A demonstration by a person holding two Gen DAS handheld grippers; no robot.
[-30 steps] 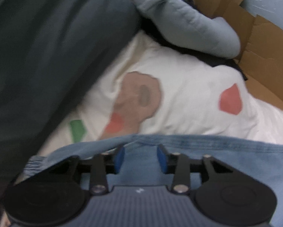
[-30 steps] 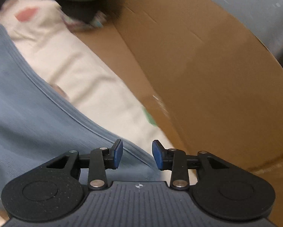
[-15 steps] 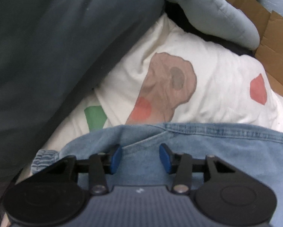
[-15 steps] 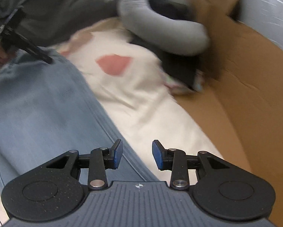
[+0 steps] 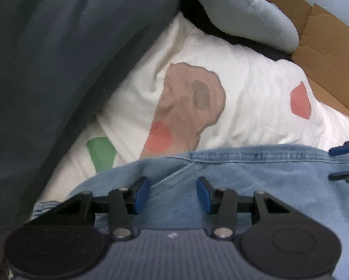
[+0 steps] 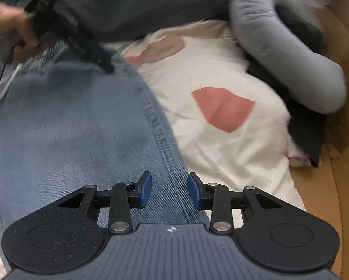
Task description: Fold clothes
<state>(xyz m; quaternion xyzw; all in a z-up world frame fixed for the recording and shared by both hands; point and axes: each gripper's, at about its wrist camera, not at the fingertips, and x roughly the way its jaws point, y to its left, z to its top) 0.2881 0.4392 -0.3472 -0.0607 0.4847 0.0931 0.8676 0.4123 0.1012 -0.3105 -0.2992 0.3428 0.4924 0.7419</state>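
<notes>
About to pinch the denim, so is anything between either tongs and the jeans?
Nothing visible. The left tongs and right tongs both hang open directly over the light blue denim jeans.

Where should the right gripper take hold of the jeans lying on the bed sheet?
Probably the stitched side seam of the jeans, which runs straight between the open jaws of the right gripper. Come from above, where the jeans edge meets the white sheet, so one finger can slip under the hem.
</notes>
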